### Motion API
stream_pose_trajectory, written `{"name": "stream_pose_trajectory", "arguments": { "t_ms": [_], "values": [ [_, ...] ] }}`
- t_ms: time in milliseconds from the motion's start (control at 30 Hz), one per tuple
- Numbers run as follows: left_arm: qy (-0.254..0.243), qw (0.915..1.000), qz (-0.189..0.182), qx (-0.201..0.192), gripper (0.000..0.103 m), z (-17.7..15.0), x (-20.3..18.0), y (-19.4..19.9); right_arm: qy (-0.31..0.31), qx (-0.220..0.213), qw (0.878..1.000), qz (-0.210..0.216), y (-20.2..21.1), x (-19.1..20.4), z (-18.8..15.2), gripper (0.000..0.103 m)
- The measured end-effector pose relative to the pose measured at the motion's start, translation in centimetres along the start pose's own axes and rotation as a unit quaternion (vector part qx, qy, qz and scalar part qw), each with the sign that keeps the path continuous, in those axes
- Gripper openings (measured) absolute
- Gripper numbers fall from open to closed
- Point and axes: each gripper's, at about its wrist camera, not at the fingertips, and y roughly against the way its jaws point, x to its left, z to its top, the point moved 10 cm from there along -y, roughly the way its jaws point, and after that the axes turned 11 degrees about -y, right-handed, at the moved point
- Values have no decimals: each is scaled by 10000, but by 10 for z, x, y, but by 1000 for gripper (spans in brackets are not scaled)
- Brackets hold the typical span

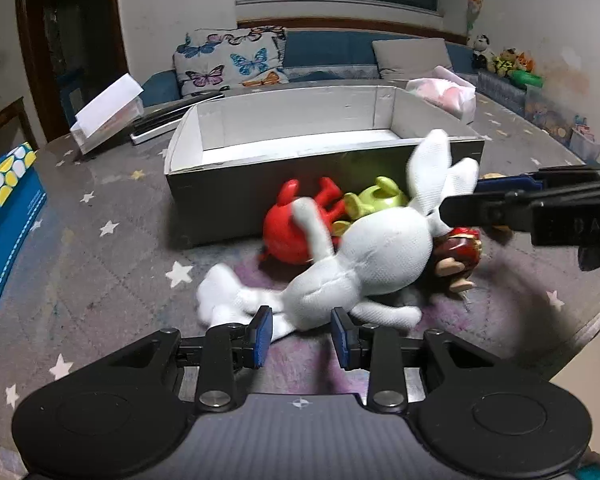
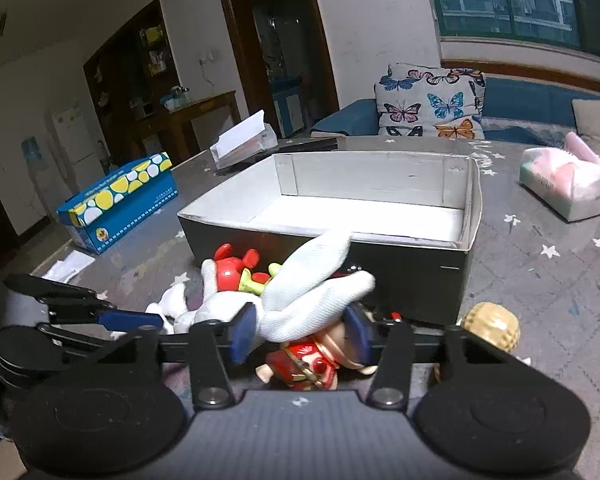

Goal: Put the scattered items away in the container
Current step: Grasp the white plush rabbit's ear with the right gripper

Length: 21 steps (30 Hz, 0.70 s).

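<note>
Right gripper pinches rabbit ears; left gripper half open, empty. Rabbit looks soft, light, floppy: grip body. Box empty.

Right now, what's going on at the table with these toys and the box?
The right claw is closed around the ears of the white plush rabbit, which lies on the table just in front of the open box. The left claw is open near the rabbit's legs, holding nothing. A red figure, a green figure and a small red-dressed doll lie beside or partly under the rabbit. The part of the box interior in view holds no toys.
</note>
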Motion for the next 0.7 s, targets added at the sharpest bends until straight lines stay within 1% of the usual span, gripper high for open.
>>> {"name": "stream_pose_trajectory", "arguments": {
  "t_ms": [67, 100, 167, 300, 400, 500, 567, 700],
  "values": [
    [-124, 9999, -17, -15, 35, 2, -1, -3, -79, -3, 10000, 33, 0, -2, 2, 30],
    [-198, 9998, -16, -16, 35, 2, -2, -5, -107, -7, 9999, 41, -1, -3, 3, 27],
    [-275, 9996, 9, 3, 37, 2, -2, -9, -168, -36, 9998, 78, 0, -2, 6, 18],
    [-237, 9996, -122, -44, 37, 0, 2, -12, -221, -140, 9995, 191, 4, 3, 10, 9],
    [-252, 9995, -177, -83, 37, 2, 4, -10, -208, -187, 9993, 249, 6, 7, 14, 8],
    [-261, 9990, -236, -271, 37, 9, 3, -1, -180, -183, 9993, 260, 5, 9, 14, 8],
    [-360, 9984, -269, -336, 37, 13, 1, 0, -177, -167, 9993, 274, 3, 11, 15, 8],
    [-616, 9972, -274, -337, 37, 17, -6, -5, -233, -104, 9992, 298, -2, 12, 14, 9]
  ]
}}
